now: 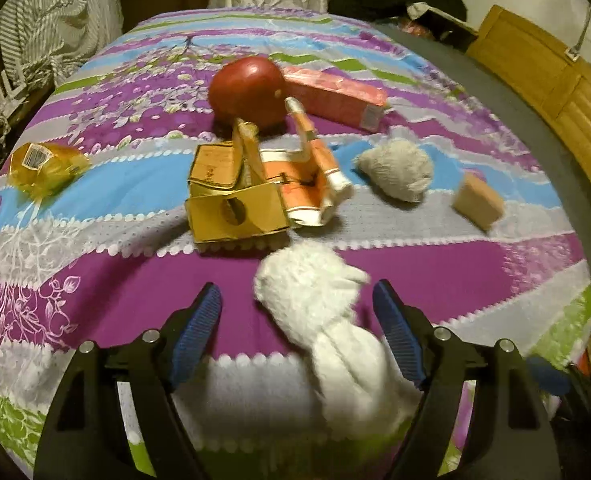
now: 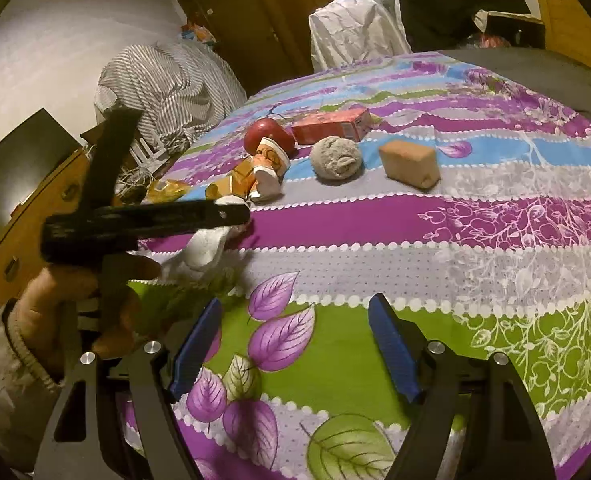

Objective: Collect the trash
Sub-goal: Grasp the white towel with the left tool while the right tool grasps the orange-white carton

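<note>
On the bed (image 1: 95, 300), a white sock (image 1: 335, 340) lies between the spread left tongs (image 1: 297, 312), pads not pressing it. Right tongs (image 2: 295, 320) stand spread over bare cover. Ahead lie a torn carton (image 1: 239, 200), a crushed cup (image 1: 315, 176) and a wrapper (image 1: 43, 168).

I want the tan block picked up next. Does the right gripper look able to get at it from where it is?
Probably yes. The right gripper is open and empty, and only bare bedspread lies between it and the tan block, which sits apart from the grey ball.

White sock (image 1: 335, 320) between left tool (image 1: 297, 332) pads, bedspread (image 2: 335, 360) ahead bare
</note>
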A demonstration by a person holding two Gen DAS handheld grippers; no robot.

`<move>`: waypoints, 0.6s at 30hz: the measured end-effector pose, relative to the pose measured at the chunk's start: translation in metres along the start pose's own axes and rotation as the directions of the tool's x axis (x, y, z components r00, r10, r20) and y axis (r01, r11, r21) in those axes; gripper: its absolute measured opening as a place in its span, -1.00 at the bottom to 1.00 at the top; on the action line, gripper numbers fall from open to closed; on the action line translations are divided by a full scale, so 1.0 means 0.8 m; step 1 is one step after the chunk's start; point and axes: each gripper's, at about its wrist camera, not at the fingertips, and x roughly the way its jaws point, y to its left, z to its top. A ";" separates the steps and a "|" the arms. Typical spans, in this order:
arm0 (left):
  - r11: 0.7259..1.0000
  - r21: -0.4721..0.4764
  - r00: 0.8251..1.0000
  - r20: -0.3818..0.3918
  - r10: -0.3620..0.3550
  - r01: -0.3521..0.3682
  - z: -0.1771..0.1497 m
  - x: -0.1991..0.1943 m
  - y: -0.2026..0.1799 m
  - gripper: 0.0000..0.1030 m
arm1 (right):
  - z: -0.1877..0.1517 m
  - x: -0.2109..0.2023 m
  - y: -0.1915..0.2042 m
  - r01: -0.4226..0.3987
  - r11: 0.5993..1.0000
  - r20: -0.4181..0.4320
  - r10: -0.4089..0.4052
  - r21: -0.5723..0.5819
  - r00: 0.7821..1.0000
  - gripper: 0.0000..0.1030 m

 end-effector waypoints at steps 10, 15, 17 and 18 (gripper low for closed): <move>1.000 -0.023 0.998 0.055 0.008 -0.007 -0.021 -0.026 0.032 -0.30 | 0.077 0.058 0.036 -0.048 0.995 0.004 0.049 -0.093 0.999 0.18; 0.999 -0.044 0.999 0.054 0.000 0.002 -0.035 -0.033 0.056 -0.30 | 0.126 0.139 0.056 -0.019 0.994 -0.056 0.012 -0.112 0.998 0.05; 0.999 -0.040 0.999 0.054 -0.002 0.004 -0.035 -0.033 0.057 -0.30 | 0.141 0.166 0.060 0.005 0.993 -0.067 -0.013 -0.115 0.998 0.01; 0.999 -0.038 0.999 0.054 -0.004 0.006 -0.035 -0.033 0.057 -0.30 | 0.148 0.179 0.061 0.016 0.994 -0.074 -0.024 -0.112 0.997 -0.03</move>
